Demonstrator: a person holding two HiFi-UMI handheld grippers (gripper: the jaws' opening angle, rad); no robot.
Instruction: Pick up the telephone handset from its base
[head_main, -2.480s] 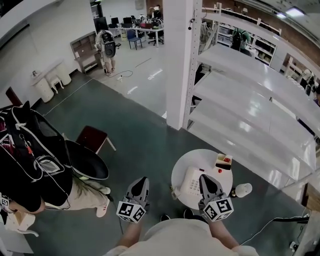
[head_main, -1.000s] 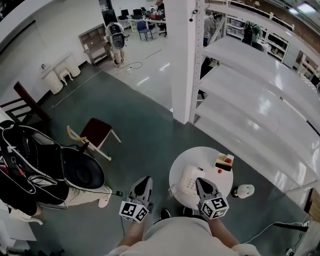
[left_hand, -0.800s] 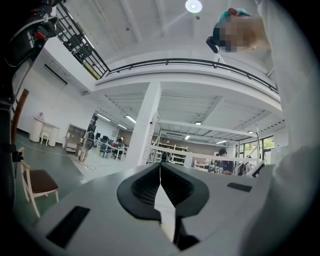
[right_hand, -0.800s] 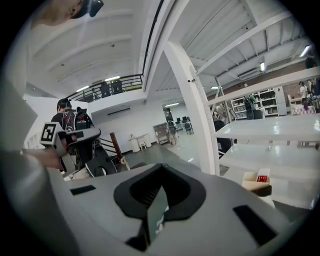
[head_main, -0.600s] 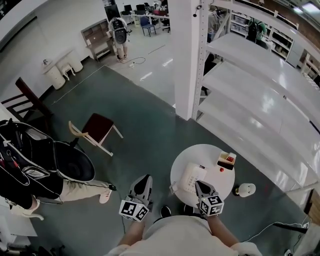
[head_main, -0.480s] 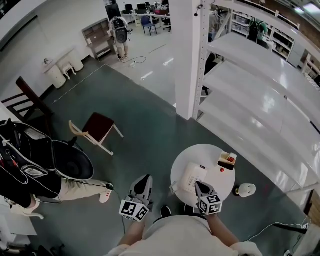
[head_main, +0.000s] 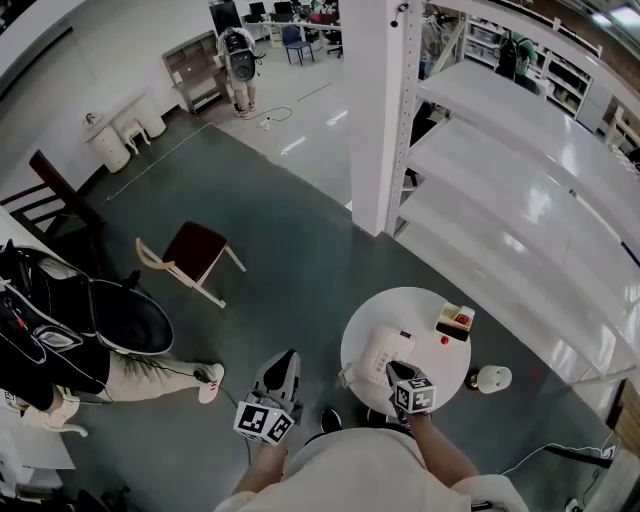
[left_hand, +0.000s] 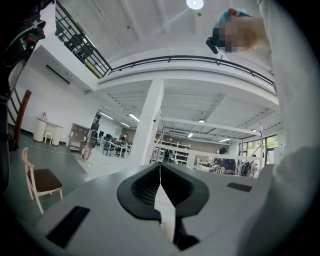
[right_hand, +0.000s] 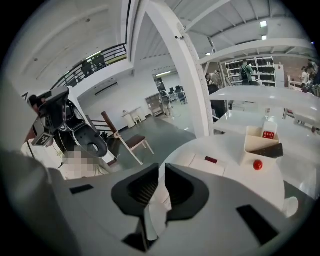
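Handset (head_main: 378, 348) lies just beyond right hand-held gripper (head_main: 395, 368), whose empty jaws just opened.

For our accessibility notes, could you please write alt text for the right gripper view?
The right gripper, whose jaws have just been opening with nothing between them, aims at a white telephone on a round table, near a red ball.

Large open lab hall: white storage shelves (head_main: 520, 150), a structural pillar (head_main: 375, 110), computer workstations (head_main: 300, 18) at the far end, a railed mezzanine (left_hand: 175, 59) overhead.
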